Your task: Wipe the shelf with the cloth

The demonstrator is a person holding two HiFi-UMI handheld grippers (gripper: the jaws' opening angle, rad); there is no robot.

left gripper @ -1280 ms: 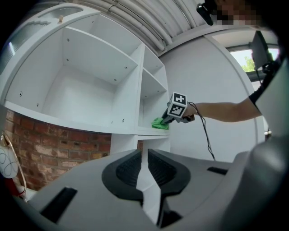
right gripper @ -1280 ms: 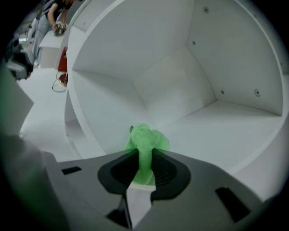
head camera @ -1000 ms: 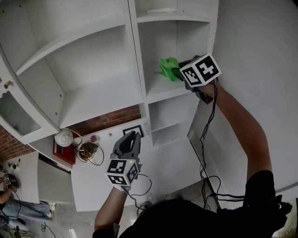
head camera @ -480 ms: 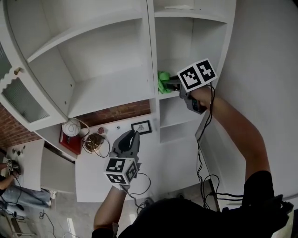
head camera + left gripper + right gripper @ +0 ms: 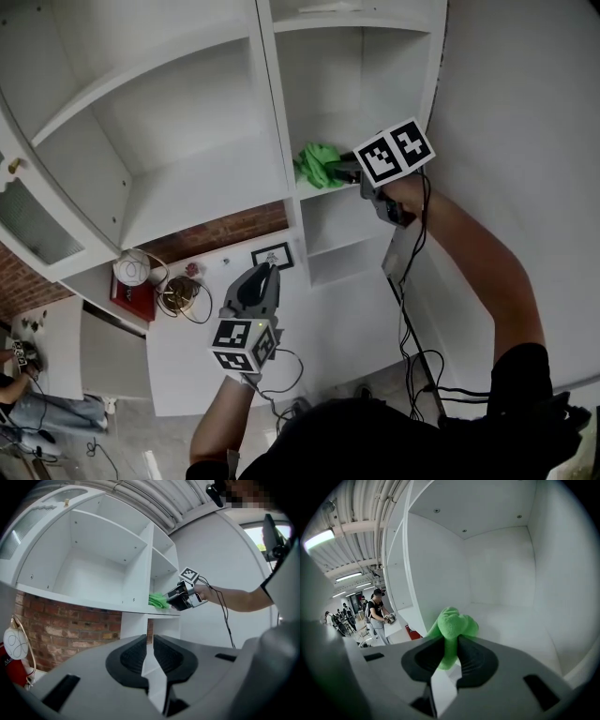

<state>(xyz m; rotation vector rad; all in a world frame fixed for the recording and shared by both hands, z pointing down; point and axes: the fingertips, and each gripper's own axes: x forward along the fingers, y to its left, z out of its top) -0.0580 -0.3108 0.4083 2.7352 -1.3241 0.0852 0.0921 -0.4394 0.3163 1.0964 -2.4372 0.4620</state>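
Near the front-left edge of the white shelf board point(image 5: 520, 630), the right gripper point(image 5: 449, 649) pinches a bunched green cloth point(image 5: 452, 625) whose long axis points inward, with bare board beyond. The left gripper point(image 5: 150, 654) is empty, its jaws all but together.

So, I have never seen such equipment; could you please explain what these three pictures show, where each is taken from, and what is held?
No robot here: a person holds a two-jaw tool, a gripper, in each hand. One picture comes from a camera on the person's head, looking down. The other two come from cameras riding on the grippers, looking along their jaws. The right gripper is shut on a green cloth, which rests at the front of a white shelf. The left gripper hangs lower, away from the shelf, jaws together, holding nothing. The black-and-white cube is part of the gripper.
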